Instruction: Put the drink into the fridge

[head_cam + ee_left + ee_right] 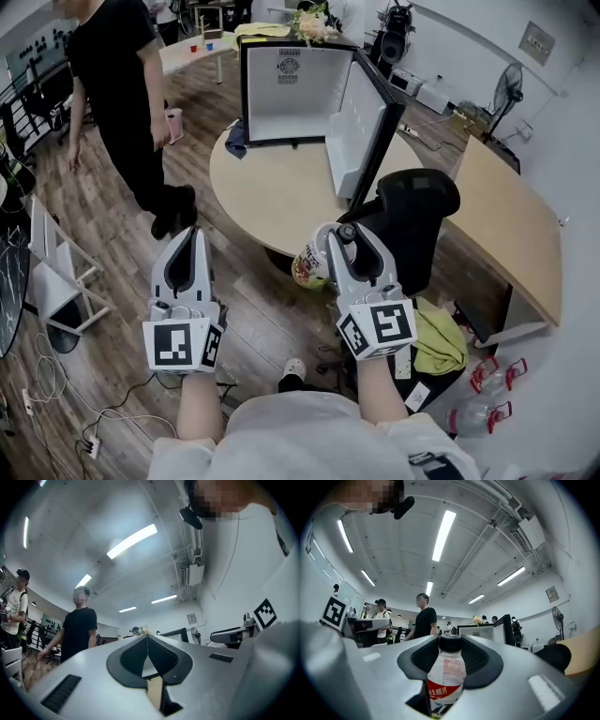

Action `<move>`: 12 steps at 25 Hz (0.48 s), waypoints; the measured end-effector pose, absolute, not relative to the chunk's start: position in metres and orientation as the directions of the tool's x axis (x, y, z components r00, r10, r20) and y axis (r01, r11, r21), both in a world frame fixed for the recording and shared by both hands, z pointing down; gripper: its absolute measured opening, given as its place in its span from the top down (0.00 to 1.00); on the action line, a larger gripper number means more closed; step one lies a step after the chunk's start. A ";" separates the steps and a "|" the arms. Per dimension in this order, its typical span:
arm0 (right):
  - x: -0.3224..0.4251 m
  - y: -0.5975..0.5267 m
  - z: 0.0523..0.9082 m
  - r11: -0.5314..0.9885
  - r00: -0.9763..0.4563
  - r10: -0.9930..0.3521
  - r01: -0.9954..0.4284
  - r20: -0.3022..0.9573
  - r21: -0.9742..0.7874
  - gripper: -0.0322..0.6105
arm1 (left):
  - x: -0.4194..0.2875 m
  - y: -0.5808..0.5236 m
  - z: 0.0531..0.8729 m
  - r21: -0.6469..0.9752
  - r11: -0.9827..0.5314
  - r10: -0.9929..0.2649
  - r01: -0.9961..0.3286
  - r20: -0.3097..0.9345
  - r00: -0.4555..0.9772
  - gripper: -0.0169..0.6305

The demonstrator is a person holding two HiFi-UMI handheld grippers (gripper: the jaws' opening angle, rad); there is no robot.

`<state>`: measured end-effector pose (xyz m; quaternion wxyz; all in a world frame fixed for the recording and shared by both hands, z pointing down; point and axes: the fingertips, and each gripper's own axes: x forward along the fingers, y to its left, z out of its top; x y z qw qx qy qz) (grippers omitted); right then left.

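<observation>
Plastic drink (446,674) sits clamped in the right tongs (339,234), held short of the tabletop (272,197). The fridge (298,98) stands there door-open, ready. Left tongs (190,236) are pinched together, empty, probably spare for the door.

Drink (446,674): a pale plastic bottle with a black cap and a white-and-red label. It is clamped between the jaws of the right gripper (342,234), cap at the jaw tips. Fridge (292,89): small, with a black case and white interior, upright on the round table (272,192), well ahead of the right gripper and the left gripper (192,236). Its door (364,127) stands open on the right-gripper side.
</observation>
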<state>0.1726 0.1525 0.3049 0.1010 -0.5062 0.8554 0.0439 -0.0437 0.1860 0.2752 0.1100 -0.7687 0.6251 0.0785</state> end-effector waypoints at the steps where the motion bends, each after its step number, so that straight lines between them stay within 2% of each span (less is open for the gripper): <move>1: 0.173 0.147 0.304 0.488 -0.471 -0.854 -0.872 -0.219 -0.028 0.71 | -0.042 0.181 0.275 -0.073 -0.192 -0.944 -0.979 -0.260 0.204 0.96; 12: 0.191 0.097 0.305 0.529 -0.507 -0.829 -0.848 -0.236 -0.036 0.71 | -0.013 0.140 0.269 -0.086 -0.167 -0.940 -0.982 -0.286 0.185 0.96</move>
